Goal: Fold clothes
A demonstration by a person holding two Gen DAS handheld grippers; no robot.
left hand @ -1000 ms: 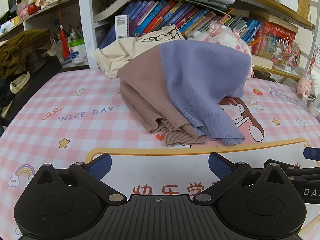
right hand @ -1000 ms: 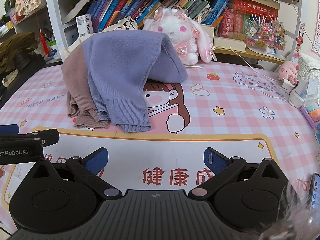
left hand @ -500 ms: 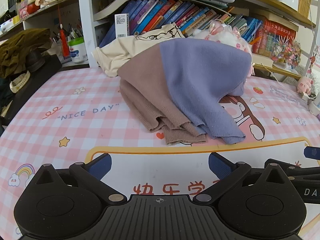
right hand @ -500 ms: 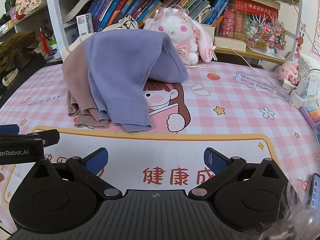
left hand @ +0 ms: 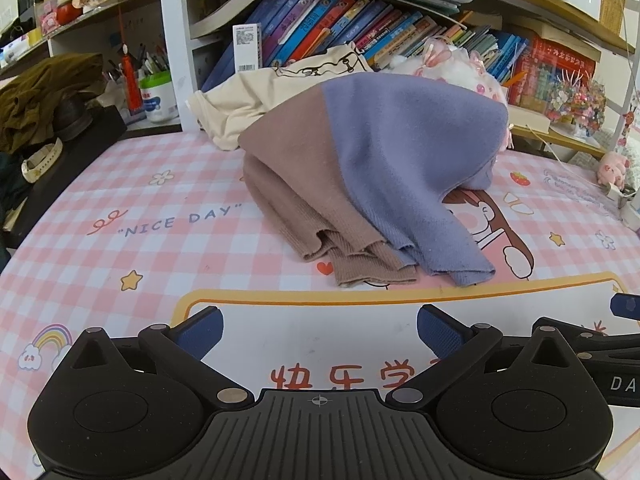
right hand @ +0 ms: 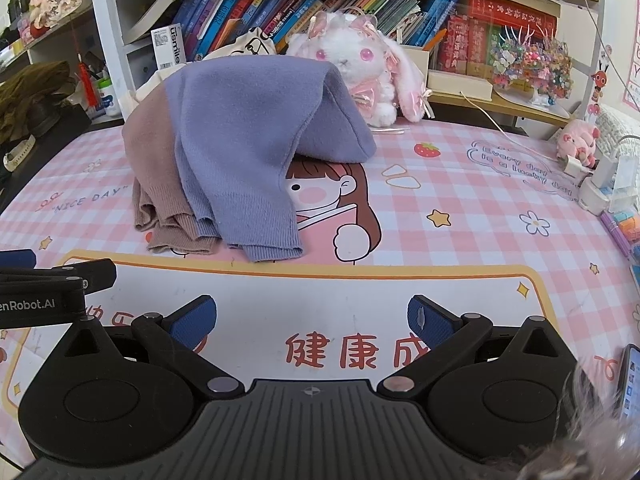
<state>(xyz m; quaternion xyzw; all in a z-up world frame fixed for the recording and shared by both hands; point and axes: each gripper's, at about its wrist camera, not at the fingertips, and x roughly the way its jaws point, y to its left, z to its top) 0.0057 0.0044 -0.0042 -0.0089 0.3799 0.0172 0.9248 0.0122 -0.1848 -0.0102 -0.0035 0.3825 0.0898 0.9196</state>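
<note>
Currently the left gripper [left hand: 318, 326] and right gripper [right hand: 312, 320] hover with fingers apart, empty, staged short of the two-tone sweater [left hand: 372, 184] heaped mid-table [left hand: 160, 240] for access.

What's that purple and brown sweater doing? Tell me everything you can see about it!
The sweater is soft knit, half brown and half purple, with ribbed cuffs. It sits heaped in a mound on the pink checked mat, unfolded, sleeves drooping forward. A cream cloth and white plush bunny sit behind it. Neither gripper touches it.
</note>
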